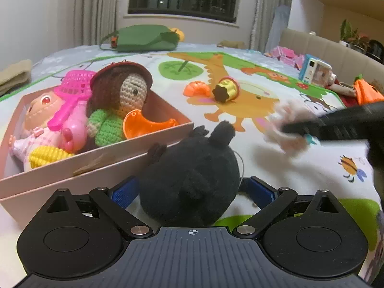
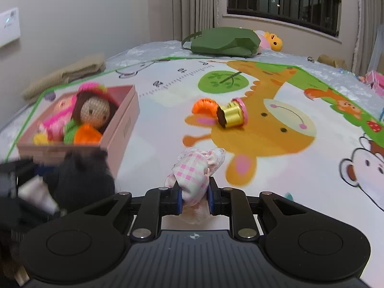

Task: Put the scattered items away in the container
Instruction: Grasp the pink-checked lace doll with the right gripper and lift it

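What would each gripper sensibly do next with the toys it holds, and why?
Probably carry both over the pink box and let go. The right gripper is shut on the pink checked cloth toy, the left gripper holds the black plush just outside the box wall, and neither toy is inside yet.

Black plush toy (image 1: 192,168); pink-and-white checked cloth (image 2: 192,177); pale pink box (image 1: 100,158); orange croissant toy (image 1: 196,88); yellow cupcake toy (image 1: 226,90), brown top; green bag (image 1: 144,38).
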Tool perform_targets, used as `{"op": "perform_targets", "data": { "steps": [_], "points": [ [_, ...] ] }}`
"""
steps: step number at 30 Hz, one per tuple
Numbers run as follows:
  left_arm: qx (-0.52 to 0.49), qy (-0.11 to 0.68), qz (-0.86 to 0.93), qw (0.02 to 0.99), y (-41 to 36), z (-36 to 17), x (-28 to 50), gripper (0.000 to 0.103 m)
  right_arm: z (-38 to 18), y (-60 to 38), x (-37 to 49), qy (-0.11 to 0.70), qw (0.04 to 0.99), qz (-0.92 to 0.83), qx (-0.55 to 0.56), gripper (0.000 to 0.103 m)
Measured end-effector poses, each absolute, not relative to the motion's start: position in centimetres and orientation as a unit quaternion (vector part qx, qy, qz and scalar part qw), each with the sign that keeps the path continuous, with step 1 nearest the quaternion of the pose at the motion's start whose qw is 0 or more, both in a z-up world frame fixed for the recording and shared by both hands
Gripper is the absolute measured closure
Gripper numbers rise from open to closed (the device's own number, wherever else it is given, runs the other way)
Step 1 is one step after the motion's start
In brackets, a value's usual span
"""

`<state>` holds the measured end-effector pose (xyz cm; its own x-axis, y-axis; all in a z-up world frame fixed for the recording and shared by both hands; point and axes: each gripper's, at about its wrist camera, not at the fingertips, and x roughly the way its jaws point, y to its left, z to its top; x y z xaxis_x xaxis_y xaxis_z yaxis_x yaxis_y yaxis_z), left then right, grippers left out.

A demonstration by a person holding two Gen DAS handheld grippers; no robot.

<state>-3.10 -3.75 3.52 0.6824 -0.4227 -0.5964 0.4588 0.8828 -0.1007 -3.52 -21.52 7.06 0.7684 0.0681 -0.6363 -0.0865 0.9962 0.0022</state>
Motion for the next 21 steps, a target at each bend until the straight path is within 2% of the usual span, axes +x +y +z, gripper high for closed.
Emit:
{"op": "perform_targets", "data": {
  "steps": [6, 11, 21],
  "points": [
    [0.027, 0.312, -0.244, 0.918, -3.3, 4.7, -4.5, 0.003, 8.9, -22.2, -2.8, 0.323, 0.945, 0.047, 0.01, 0.084],
    [0.053, 0.286, -0.25, 0.924, -1.6, 5.5, -7.2, 0.003, 10.4, -18.7, -2.4, 0.322, 0.938, 0.129, 0.029, 0.084],
    [0.073, 0.282, -0.224, 0.93, 2.3, 4.6, -10.3, 0.004, 8.3, -9.5, -3.1, 0.407, 0.868, 0.278, 0.07, 0.084]
  ]
}}
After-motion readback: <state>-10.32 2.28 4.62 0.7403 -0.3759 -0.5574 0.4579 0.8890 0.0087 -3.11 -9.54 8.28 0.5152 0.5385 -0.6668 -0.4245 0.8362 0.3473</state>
